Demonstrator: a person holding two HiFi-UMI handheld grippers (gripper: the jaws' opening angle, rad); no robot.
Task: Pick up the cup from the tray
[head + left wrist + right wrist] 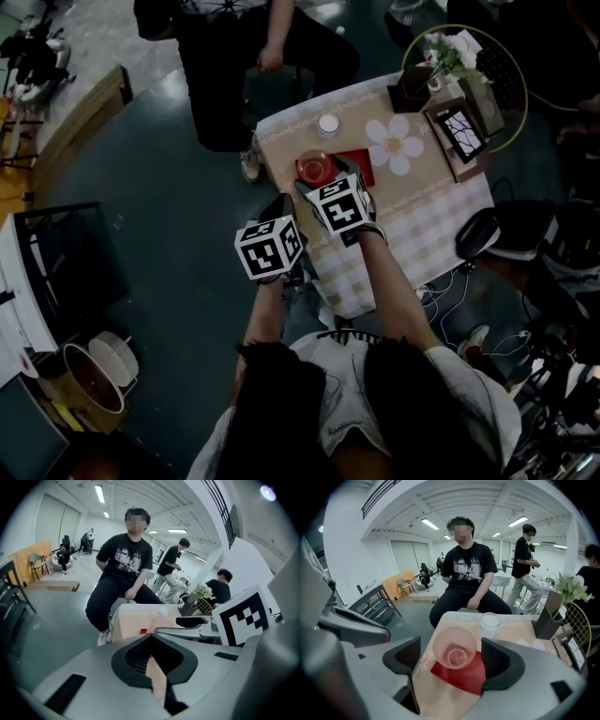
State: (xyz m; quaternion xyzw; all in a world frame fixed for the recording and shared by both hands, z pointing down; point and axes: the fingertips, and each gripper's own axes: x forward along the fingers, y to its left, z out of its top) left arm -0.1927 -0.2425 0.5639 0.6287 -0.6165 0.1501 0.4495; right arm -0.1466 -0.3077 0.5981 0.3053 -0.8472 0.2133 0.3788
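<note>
One pink cup (454, 652), one red tray (465, 678), one clear glass (490, 621), two tools (151, 636) (451, 657)

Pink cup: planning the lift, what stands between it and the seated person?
A small clear cup, just beyond the red tray, shown in the right gripper view.

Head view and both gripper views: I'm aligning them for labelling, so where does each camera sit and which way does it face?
Head view: on the person's head, looking steeply down at the table; both forearms show.
Left gripper view: on the left gripper, facing a seated person beyond the table; its shut jaws show.
Right gripper view: on the right gripper, facing the cup on the red tray; its open jaws flank the cup.
Shared: head and right gripper views both show cup and tray.
</note>
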